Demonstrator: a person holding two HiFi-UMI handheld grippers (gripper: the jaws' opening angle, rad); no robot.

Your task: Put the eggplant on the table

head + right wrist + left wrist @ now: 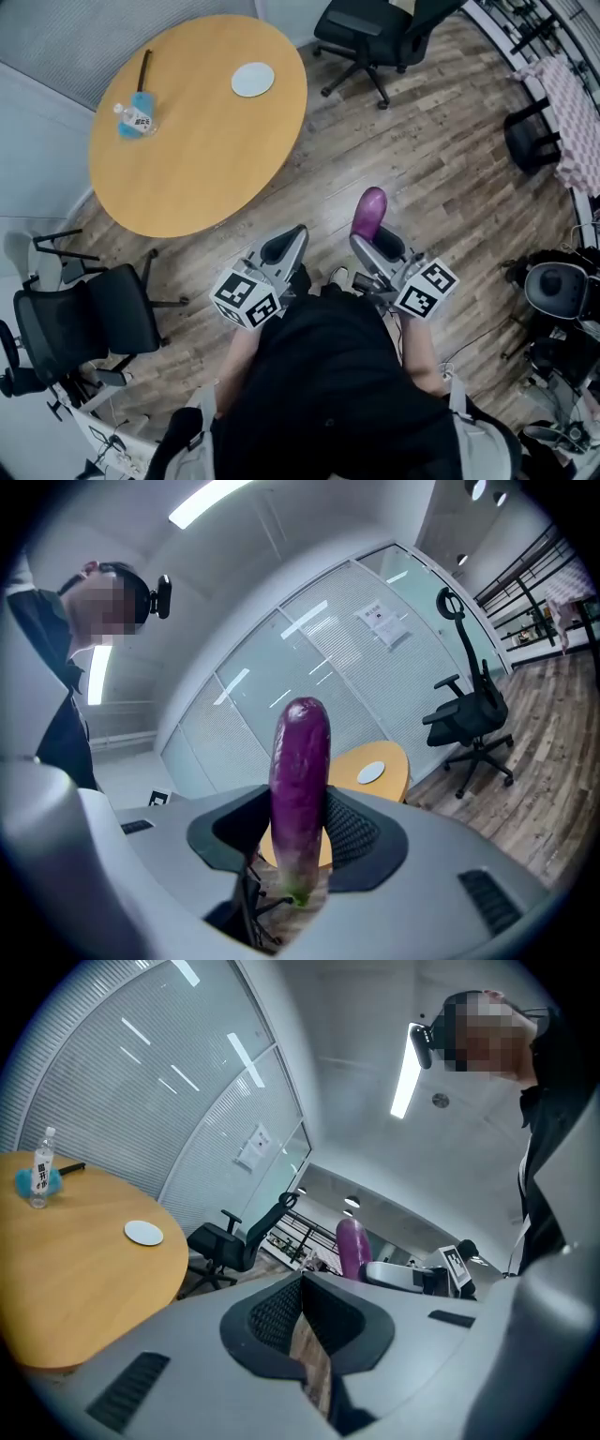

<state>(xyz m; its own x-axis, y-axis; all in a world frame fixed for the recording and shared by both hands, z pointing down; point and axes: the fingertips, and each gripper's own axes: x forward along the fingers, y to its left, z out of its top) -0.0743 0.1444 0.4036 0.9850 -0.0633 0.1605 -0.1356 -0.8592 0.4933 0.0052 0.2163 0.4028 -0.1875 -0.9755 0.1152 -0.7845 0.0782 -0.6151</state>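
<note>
Two grippers sat low in the middle of the head view, side by side over the wooden floor (441, 159). The right gripper (373, 246) was clamped on the eggplant (368, 213) — its pads pressed on the lower part near the green stem end, and the purple body stood up past the jaws. The left gripper (284, 246) held nothing; its jaws were drawn together, with only a thin wedge of floor showing between the pads. The round table (202, 141) filled the upper left of the head view, well apart from the eggplant. It bore a white plate (253, 80) near its upper edge and a small bottle (136, 117) at its left — touching a blue thing I could not identify. A black office chair (375, 37) stood at the top.
</note>
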